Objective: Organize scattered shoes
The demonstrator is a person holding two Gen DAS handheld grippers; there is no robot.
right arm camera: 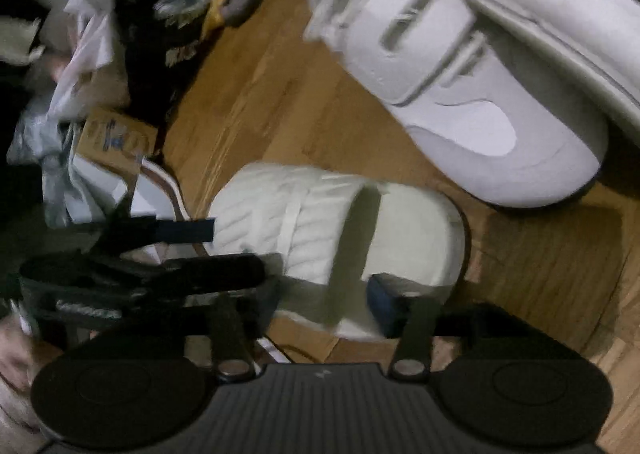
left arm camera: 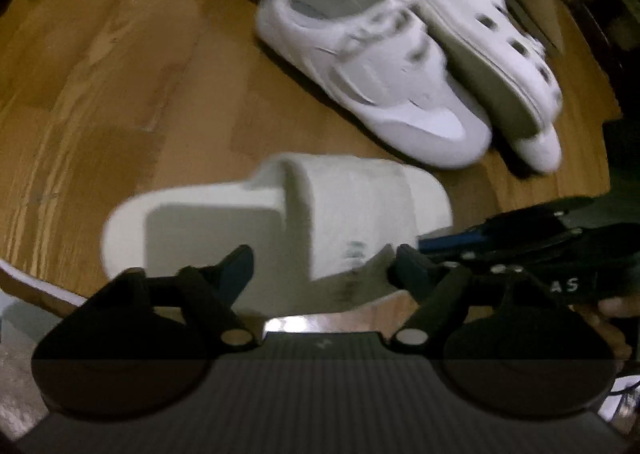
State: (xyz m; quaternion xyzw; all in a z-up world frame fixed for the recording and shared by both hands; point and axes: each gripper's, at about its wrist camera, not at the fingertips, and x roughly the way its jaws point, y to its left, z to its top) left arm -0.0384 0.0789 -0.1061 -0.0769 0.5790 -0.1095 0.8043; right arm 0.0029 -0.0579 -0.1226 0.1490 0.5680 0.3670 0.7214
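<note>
The white slide lies on the floor, long axis crosswise; left tool and right tool straddle it, jaws spread.

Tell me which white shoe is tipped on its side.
The clog, with holes in its upper. It leans against the sneaker, sole showing. The sneaker and the slide nearest the jaws both sit flat on the floor.

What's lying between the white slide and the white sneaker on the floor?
Only bare wood floor; the left wrist view shows a gap between the slide and the sneaker.
</note>
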